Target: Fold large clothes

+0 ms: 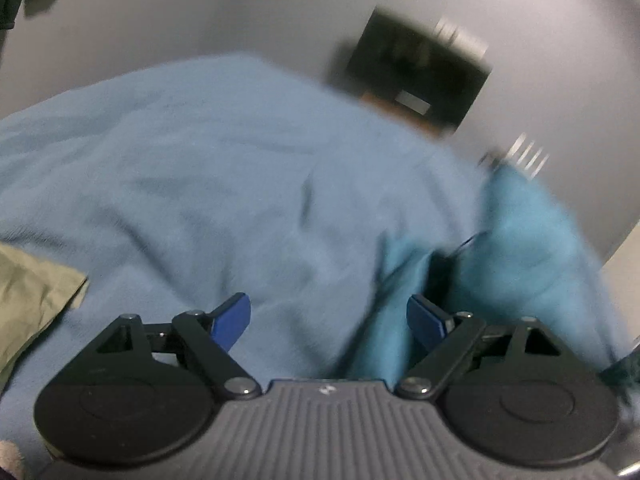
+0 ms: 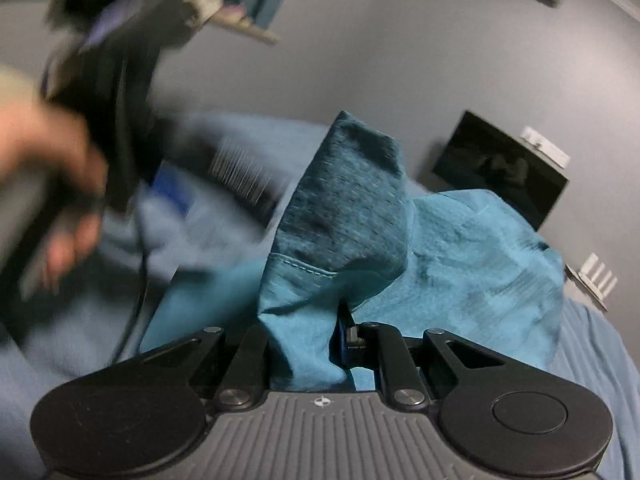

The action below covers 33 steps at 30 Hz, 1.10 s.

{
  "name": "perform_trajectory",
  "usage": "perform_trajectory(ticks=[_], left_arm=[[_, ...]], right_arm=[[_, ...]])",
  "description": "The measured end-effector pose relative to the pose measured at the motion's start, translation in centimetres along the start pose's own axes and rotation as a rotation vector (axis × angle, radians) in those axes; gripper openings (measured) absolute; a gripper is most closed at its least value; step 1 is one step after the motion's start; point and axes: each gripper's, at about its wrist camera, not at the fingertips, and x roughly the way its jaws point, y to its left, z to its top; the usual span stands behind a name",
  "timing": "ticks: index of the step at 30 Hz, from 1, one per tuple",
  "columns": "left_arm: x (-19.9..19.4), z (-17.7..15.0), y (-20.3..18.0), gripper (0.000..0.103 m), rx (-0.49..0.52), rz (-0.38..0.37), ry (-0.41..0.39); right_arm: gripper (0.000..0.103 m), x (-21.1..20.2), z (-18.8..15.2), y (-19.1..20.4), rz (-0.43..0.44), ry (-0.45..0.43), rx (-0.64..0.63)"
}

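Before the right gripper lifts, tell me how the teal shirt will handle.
Probably floppy: the teal shirt already bunches and droops around the right gripper, whose jaws are shut on a fold. Likely light, since its peak stands unaided. The free part would probably drag over the blue blanket.

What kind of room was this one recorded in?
Most likely a bedroom. A light blue blanket covers a wide soft surface like a bed, set against a plain grey wall. Other clothes lie about, such as an olive garment, and the right hand-held gripper holds a teal garment.
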Motion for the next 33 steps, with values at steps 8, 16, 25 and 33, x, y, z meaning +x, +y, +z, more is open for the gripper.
perform_trajectory(ticks=[8, 16, 25, 33], left_arm=[[-3.1, 0.4, -4.3, 0.085, 0.091, -0.258, -0.001], [-0.7, -1.0, -6.4, 0.062, 0.223, -0.287, 0.169], [2.3, -3.0, -5.2, 0.042, 0.254, -0.245, 0.304], [2.6, -3.0, -2.5, 0.042, 0.196, -0.251, 0.322]], right_arm=[[0.056, 0.9, -0.7, 3.7, 0.132, 0.063, -0.026], [0.073, -1.7, -2.3, -0.4, 0.323, 0.022, 0.224], [0.081, -3.9, -2.2, -0.4, 0.347, 0.027, 0.254], [0.087, -9.8, -3.4, -4.8, 0.325, -0.022, 0.230]])
